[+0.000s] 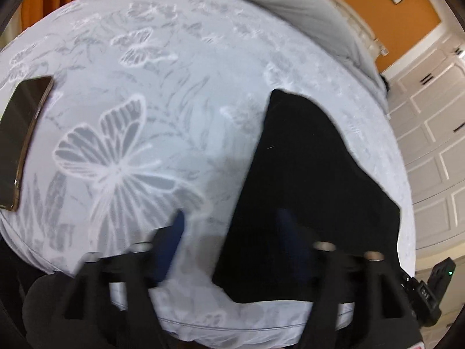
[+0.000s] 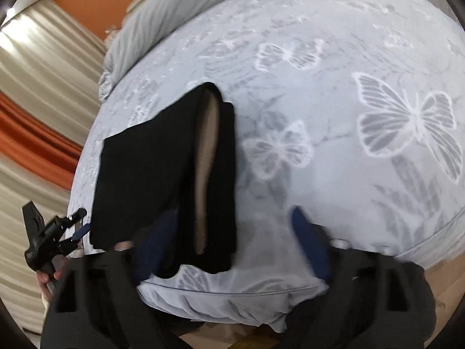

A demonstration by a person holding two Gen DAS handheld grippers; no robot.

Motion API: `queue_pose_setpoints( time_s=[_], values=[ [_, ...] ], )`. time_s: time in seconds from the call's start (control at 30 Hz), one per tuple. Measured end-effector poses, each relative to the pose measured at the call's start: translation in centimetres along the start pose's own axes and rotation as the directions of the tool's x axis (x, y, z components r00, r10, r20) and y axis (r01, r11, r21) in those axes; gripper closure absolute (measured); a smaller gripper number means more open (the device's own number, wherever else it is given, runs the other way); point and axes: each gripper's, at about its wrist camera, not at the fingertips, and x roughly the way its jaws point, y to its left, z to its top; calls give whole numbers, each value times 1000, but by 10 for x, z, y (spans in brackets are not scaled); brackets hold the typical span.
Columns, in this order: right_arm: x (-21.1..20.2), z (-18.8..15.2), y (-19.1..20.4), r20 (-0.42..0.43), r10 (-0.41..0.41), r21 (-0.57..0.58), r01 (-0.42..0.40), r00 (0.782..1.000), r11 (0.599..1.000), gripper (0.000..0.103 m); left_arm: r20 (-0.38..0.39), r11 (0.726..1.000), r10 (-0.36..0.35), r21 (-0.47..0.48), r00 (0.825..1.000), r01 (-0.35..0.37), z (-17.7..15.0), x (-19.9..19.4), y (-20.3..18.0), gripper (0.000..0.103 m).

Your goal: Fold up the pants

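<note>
The black pants (image 1: 308, 186) lie folded in a compact stack near the edge of the bed; in the right wrist view the pants (image 2: 151, 168) show a tan inner lining between the layers. My left gripper (image 1: 232, 226) is open above the bed, its right finger over the pants' near edge and its left finger over the bedspread. My right gripper (image 2: 235, 226) is open and empty, its left finger over the pants' near end and its right finger over the bedspread. The left gripper also shows in the right wrist view (image 2: 49, 238) at the bed's left edge.
The bed (image 1: 162, 81) has a pale blue-grey butterfly-print cover. A dark phone (image 1: 20, 133) lies on it at the left. Grey pillows (image 1: 305, 8) sit at the head of the bed. White closet doors (image 1: 430, 133) stand to the right, curtains (image 2: 37, 93) to the left.
</note>
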Motion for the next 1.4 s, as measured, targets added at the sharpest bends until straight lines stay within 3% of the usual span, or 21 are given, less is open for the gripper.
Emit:
queue_pose_setpoints(
  time_s=[0.07, 0.2, 0.23, 0.27, 0.33, 0.37, 0.43, 0.5, 0.57, 0.6, 0.63, 0.7, 0.8, 0.9, 1.03, 1.1, 1.13, 1.2, 1.23, 1.33, 1.4],
  values=[
    [16, 0, 7, -48, 70, 6, -70, 996, 998, 16, -6, 999, -28, 26, 1000, 28, 7, 7, -11, 16],
    [51, -6, 11, -100, 118, 57, -113, 988, 992, 11, -151, 997, -66, 14, 986, 69, -2, 47, -23, 15],
    [51, -8, 13, -78, 139, 48, -135, 987, 990, 27, -157, 999, -45, 15, 987, 48, -6, 57, -24, 16],
    [54, -9, 15, -84, 171, 37, -168, 982, 985, 52, -128, 999, -33, 34, 991, 37, -7, 56, -28, 26],
    [50, -3, 20, -86, 186, 45, -183, 979, 982, 69, -131, 996, -53, 66, 990, 62, -7, 46, -39, 63],
    [42, 2, 22, -80, 221, 45, -218, 972, 975, 71, -120, 996, -54, 57, 991, 62, -6, 39, -40, 72],
    [18, 6, 27, -73, 276, 44, -273, 958, 961, 71, -128, 991, -127, 35, 984, 133, -4, 15, -42, 75],
    [-1, 1, 34, -67, 233, -27, -236, 970, 971, 70, -157, 983, -173, 35, 972, 181, -10, -4, -44, 75],
    [7, -5, 26, -85, 161, -43, -165, 983, 985, 58, -184, 987, -116, 85, 976, 134, -23, -4, -48, 65],
    [13, -9, 12, -82, 43, -40, -46, 996, 998, 56, -200, 990, -57, 114, 978, 81, -31, 7, -46, 62],
    [16, -11, -1, -75, -34, -10, 33, 997, 999, 43, -212, 991, -14, 129, 977, 42, -35, 18, -44, 56],
    [-4, -13, -13, 8, 42, 92, -43, 999, 995, 51, -208, 997, -11, 72, 978, 26, -43, 20, -36, 52],
    [-40, -1, 30, 130, -21, -77, 31, 991, 997, 54, -44, 992, 30, 120, 999, -25, -31, -23, -54, 56],
    [-35, 9, 82, 108, 49, -232, -23, 993, 973, 55, 97, 975, 41, 212, 994, -61, -7, -48, -92, 54],
    [22, 23, 104, 37, -17, -335, 28, 999, 942, 63, 51, 970, 52, 233, 997, -63, 13, -7, -120, 53],
    [62, 44, 74, 24, -167, -296, 167, 986, 940, 93, -6, 953, 203, 231, 979, -197, 22, 51, -110, 54],
    [67, 54, 54, 18, -160, -232, 160, 987, 960, 100, -36, 948, 243, 220, 969, -229, 24, 73, -100, 50],
    [47, 61, 47, 28, -148, -157, 150, 989, 976, 99, -28, 960, 214, 191, 977, -205, 27, 76, -89, 49],
    [32, 58, 57, 60, -150, -188, 159, 987, 969, 92, -15, 954, 223, 207, 975, -215, 27, 68, -93, 49],
    [14, 39, 71, 72, -111, -282, 127, 991, 951, 93, 80, 934, 218, 274, 973, -231, 22, 31, -105, 50],
    [44, 25, 62, 35, -219, -331, 218, 975, 918, 95, 88, 929, 210, 294, 974, -227, 18, 25, -108, 50]
  ],
)
